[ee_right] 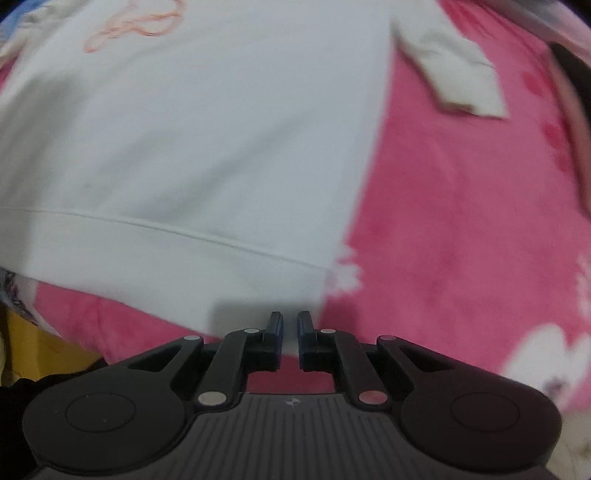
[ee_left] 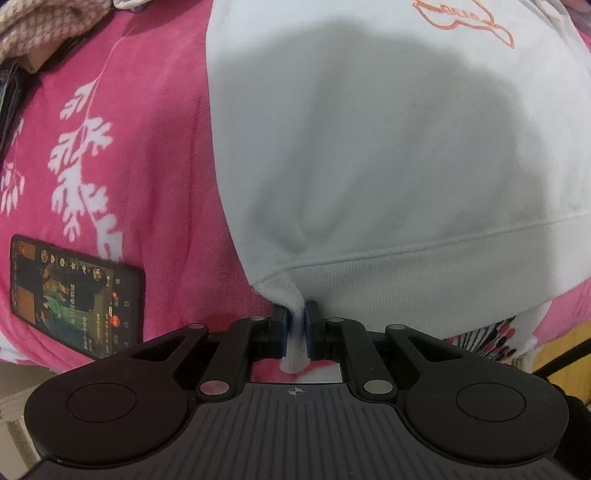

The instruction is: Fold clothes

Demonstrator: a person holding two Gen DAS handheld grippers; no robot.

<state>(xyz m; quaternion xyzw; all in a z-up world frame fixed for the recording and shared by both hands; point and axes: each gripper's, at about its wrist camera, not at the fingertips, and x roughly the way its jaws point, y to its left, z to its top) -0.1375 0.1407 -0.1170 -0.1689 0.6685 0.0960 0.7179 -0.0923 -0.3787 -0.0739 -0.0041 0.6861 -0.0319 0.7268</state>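
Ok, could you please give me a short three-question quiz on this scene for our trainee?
1. True or false: the left gripper is shut on the ribbed hem corner of the white cotton sweatshirt.
2. What lies on the pink floral fleece blanket left of the sweatshirt? A) a black smartphone with a lit screen B) a remote C) a book
3. Fill in: the outline print on the sweatshirt's chest is ____.
Key: 1 true; 2 A; 3 orange.

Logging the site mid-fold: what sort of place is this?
Probably a home bedroom. The white sweatshirt lies on a pink fleece blanket with a white leaf print, like bedding, and a phone with its screen lit lies on the blanket beside it.
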